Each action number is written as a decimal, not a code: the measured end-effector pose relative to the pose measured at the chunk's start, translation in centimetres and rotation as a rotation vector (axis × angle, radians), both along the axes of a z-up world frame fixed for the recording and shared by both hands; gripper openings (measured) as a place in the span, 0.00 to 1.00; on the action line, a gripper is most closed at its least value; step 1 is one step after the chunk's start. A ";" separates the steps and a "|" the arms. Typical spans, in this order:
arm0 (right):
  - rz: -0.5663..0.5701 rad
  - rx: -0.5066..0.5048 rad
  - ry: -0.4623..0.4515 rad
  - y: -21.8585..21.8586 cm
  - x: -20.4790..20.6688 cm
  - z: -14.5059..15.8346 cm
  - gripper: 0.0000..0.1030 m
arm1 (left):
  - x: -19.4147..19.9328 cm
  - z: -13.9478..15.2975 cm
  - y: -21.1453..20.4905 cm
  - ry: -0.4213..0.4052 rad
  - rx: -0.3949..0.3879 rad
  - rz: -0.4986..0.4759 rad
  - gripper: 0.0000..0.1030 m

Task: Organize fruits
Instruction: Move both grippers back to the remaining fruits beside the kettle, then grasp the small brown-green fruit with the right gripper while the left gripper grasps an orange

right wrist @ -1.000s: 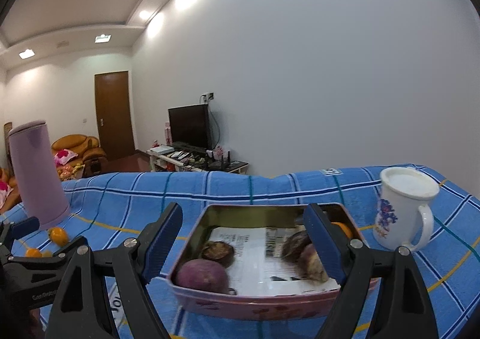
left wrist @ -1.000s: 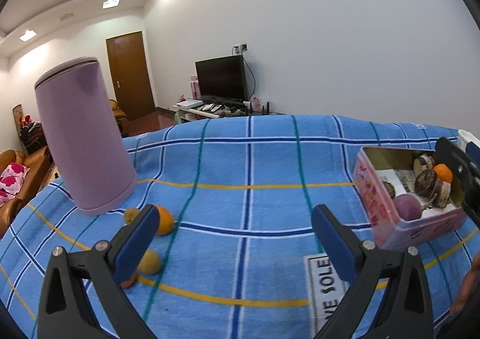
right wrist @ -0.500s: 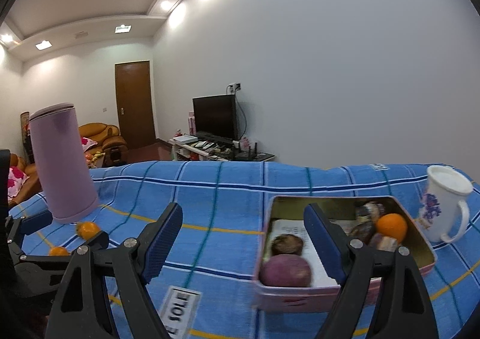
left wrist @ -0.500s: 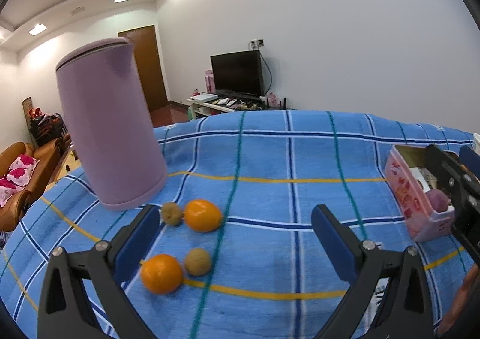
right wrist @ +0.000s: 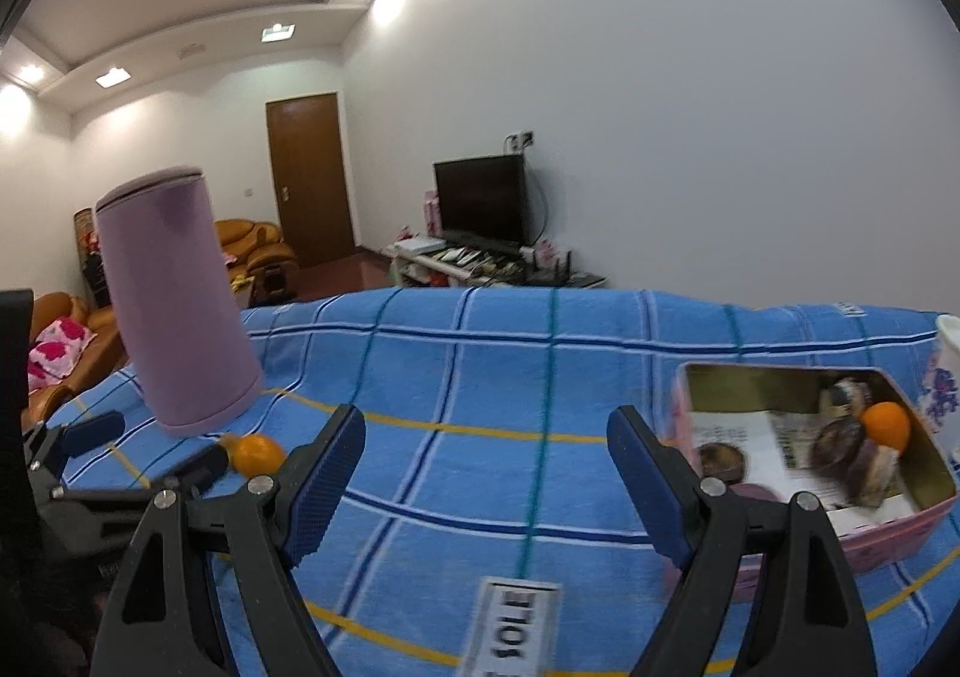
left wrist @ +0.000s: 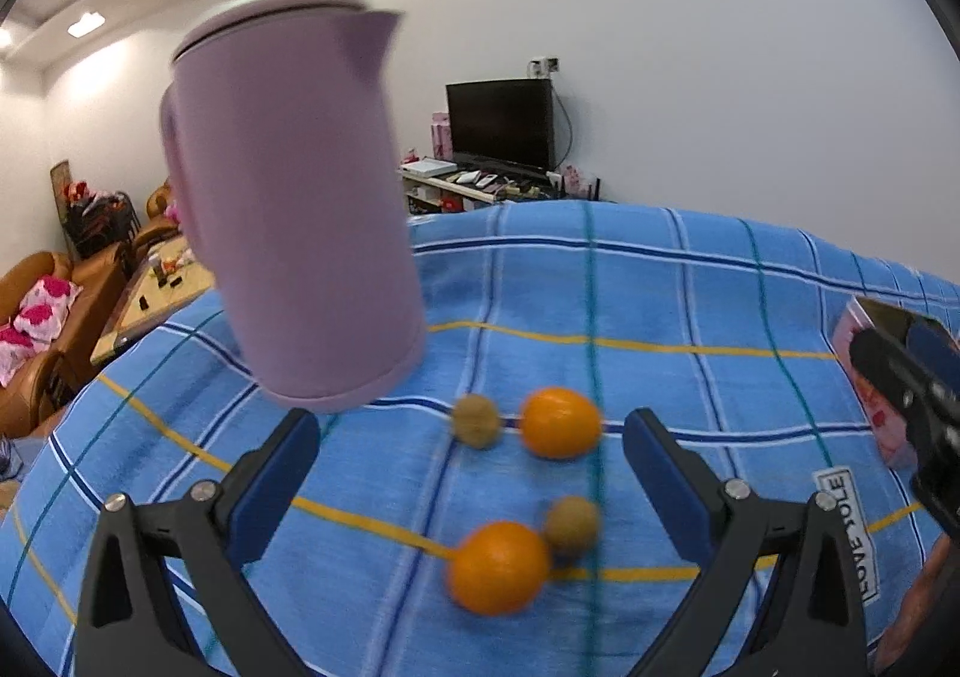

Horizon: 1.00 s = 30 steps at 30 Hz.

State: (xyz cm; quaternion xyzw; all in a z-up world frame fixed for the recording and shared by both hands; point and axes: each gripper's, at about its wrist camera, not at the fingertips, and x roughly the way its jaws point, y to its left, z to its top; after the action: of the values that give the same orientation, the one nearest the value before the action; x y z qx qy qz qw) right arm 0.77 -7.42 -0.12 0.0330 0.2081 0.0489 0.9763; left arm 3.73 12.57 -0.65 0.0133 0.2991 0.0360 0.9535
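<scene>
- The left gripper (left wrist: 471,464), jaws apart and empty, had swung from the tin (right wrist: 822,521) toward the oranges (left wrist: 498,566) beside the kettle (left wrist: 294,209).
- The right gripper (right wrist: 486,467), jaws apart and empty, followed; a pickup looked next.

Left tool (left wrist: 471,473) and right tool (right wrist: 486,473) both gape wide, angled downward.

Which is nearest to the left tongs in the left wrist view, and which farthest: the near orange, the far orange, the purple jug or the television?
1. Near orange, between the left tongs.
2. Far orange, just beyond.
3. Purple jug, behind on the left.
4. Television, against the wall.
</scene>
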 end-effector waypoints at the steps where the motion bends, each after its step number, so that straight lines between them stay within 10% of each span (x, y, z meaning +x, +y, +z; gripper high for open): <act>1: 0.012 0.001 0.016 0.5 0.3 -0.1 0.82 | 0.1 0.0 0.5 0.003 -0.007 0.001 1.00; 13: 0.185 0.094 0.228 5.6 4.3 -2.2 0.81 | 1.3 0.0 8.1 0.045 -0.111 0.089 1.00; 18: 0.286 0.067 0.329 8.9 5.3 -3.3 0.48 | 1.1 -0.1 9.3 0.050 -0.095 0.090 1.00; 30: 0.389 0.104 0.448 12.0 6.2 -5.2 0.42 | 0.6 0.5 10.0 0.038 -0.132 0.086 1.00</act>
State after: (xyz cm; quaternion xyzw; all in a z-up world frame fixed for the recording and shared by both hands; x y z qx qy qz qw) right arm 6.97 4.58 -5.31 0.0525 0.4179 0.2369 0.8755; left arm 4.29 22.58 -0.12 -0.0619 0.3191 0.0571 0.9440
